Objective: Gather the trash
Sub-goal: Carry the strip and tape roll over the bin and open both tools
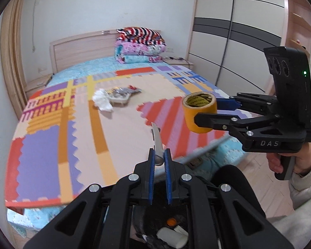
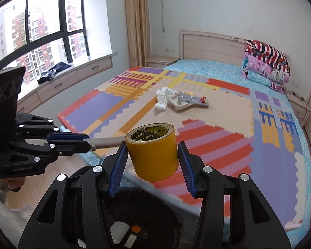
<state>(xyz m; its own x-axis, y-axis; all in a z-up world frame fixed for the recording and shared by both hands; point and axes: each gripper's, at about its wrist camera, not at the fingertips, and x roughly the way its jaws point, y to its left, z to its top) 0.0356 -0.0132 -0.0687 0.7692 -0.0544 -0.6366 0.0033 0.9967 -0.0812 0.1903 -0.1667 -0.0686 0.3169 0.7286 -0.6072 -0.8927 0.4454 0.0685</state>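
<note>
Right gripper [image 2: 152, 157] clamps tape roll [image 2: 153, 153]; left gripper [image 1: 159, 155] pinches knife [image 1: 158, 143]

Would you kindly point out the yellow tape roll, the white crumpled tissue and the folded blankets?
yellow tape roll [image 2: 153, 157]: right wrist view, on its yellow outer side.
white crumpled tissue [image 2: 162, 99]: right wrist view, on its middle.
folded blankets [image 1: 140, 45]: left wrist view, on the pink middle layer.

The bed [image 2: 197, 67] has a colourful foam puzzle mat [image 2: 217, 112] laid on top, with crumpled white tissue [image 2: 162, 99], wrappers [image 2: 193, 99] and folded blankets [image 2: 265, 67] by the headboard.
</note>
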